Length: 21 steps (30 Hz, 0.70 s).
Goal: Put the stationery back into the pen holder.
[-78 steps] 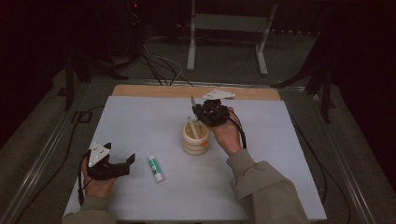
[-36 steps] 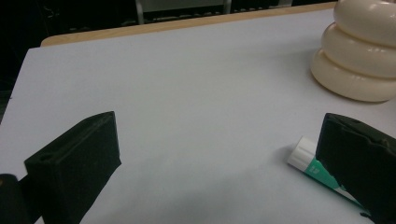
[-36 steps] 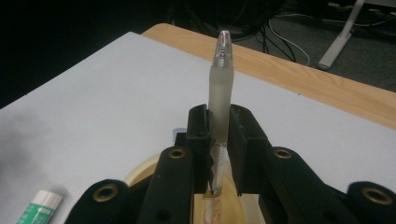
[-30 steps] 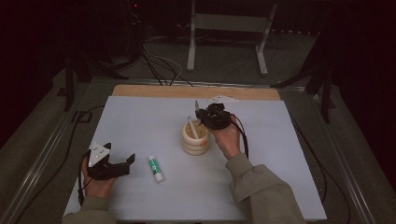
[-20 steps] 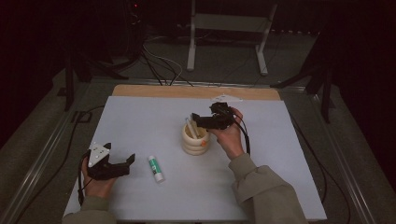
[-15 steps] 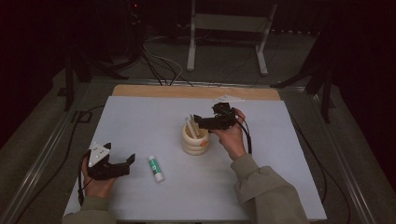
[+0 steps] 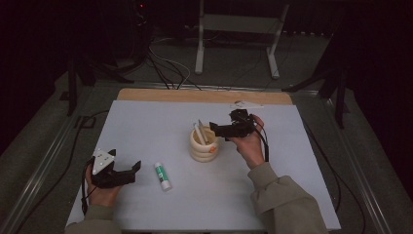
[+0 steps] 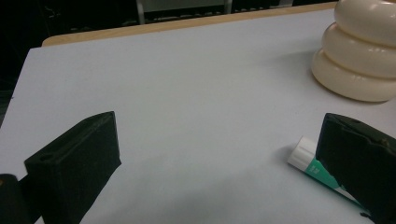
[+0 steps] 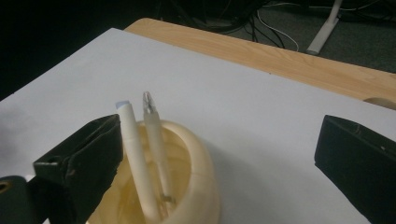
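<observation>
Right gripper (image 7: 216,130) drawn back from holder (image 7: 203,145), jaws just opened, empty; left gripper (image 7: 131,168) jaws spread

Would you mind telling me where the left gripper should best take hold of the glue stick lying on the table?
Probably across the middle of the glue stick, coming down from above: it lies flat with bare table on both long sides, near the open left gripper.

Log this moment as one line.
right claw: open, jaws just opened, by holder | two pens: in holder | left claw: open, empty | glue stick: on table
</observation>
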Tool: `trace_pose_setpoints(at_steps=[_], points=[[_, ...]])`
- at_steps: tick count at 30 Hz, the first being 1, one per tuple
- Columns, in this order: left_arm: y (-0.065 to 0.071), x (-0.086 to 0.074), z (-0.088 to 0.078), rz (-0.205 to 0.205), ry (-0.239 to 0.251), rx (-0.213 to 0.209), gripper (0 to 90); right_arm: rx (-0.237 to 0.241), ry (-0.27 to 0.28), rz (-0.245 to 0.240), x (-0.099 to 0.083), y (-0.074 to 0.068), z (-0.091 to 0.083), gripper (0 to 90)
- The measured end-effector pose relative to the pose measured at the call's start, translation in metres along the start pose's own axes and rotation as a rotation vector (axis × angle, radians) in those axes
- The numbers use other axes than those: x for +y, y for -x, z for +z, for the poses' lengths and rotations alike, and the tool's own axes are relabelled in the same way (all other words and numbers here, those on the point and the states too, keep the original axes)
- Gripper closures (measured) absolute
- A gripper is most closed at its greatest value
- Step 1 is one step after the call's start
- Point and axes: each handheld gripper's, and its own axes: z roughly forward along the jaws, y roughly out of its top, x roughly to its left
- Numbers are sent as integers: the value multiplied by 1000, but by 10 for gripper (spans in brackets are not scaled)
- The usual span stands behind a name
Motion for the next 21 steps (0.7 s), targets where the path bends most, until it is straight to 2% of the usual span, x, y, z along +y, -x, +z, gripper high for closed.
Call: trace_pose_setpoints(at_steps=[3,8,11,17,21], points=[[0,0,0,0,0,0,4,-6,4,-5,-2,2,-4,12],[0,0,0,-1,-1,-1,4,-49,16,-54,-11,11,-16,3],[1,0,0,-2,-1,-1,4,-61,21,-50,-17,17,-24,3],[1,0,1,1,-5,-2,4,-70,77,-36,-29,31,-44,3],[1,0,1,-1,-4,-1,4,-69,112,-53,-38,37,-56,3]])
